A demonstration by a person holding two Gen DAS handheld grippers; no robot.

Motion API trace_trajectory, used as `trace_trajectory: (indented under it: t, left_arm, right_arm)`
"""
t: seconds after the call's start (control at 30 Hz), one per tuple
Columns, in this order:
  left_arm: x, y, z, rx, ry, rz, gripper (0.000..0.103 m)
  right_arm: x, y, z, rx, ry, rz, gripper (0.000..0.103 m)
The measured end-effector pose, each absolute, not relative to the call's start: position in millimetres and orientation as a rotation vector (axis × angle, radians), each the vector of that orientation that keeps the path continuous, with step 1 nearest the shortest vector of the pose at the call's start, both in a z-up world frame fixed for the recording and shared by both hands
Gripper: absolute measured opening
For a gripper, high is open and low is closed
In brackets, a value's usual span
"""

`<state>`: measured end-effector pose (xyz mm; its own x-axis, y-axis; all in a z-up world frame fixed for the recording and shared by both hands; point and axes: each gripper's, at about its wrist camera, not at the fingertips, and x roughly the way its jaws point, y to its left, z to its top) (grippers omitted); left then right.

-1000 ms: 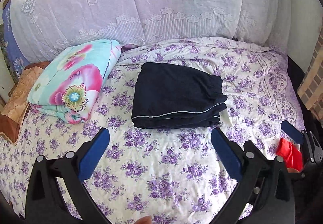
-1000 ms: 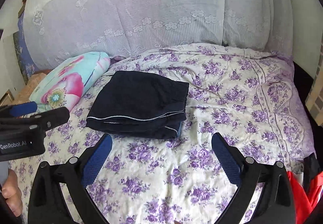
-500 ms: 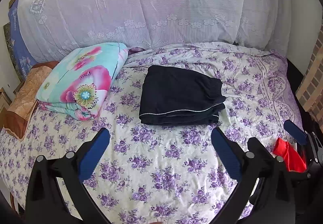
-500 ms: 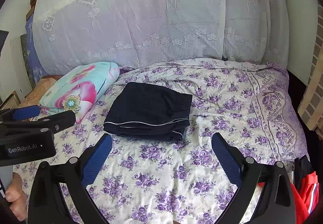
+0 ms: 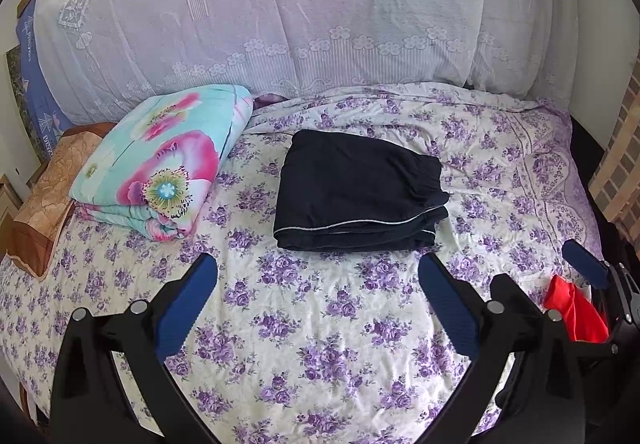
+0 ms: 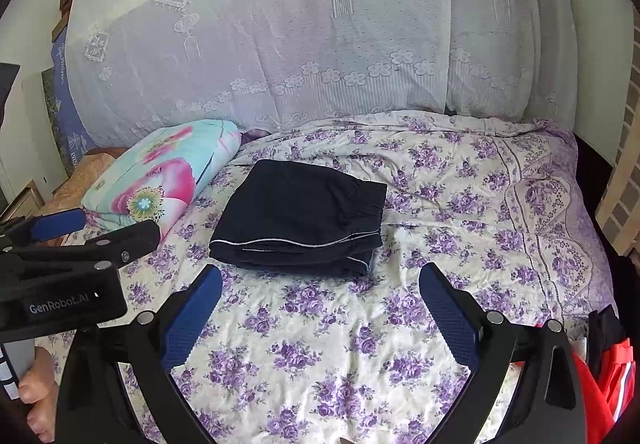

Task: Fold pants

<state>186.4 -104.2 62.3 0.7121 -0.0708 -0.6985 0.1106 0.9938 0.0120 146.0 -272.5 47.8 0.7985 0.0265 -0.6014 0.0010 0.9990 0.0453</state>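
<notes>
Dark navy pants (image 5: 356, 192) with thin white piping lie folded in a neat rectangle on the purple-flowered bed sheet (image 5: 320, 324); they also show in the right wrist view (image 6: 300, 218). My left gripper (image 5: 318, 268) is open and empty, held above the sheet, short of the pants' near edge. My right gripper (image 6: 320, 276) is open and empty, also short of the pants. The left gripper appears from the side in the right wrist view (image 6: 60, 228).
A folded turquoise quilt with pink flowers (image 5: 160, 160) lies left of the pants. A brown pillow (image 5: 48, 196) sits at the far left. A white lace curtain (image 5: 300, 12) hangs behind the bed. Red cloth (image 5: 576, 312) lies off the bed's right edge.
Both grippers have drawn back and up from the pants, so the bed looks farther away. The pants have not moved. Both grippers stay open.
</notes>
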Motion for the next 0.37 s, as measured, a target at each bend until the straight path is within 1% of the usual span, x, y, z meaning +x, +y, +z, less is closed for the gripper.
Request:
trace_trajectory:
  t: [0.37]
  left_arm:
    - [187.0,-105.2,61.3,0.055,0.774,-0.073,0.098]
  right_arm:
    - [149.2,-278.4,44.3,0.068,0.657,0.014,0.099]
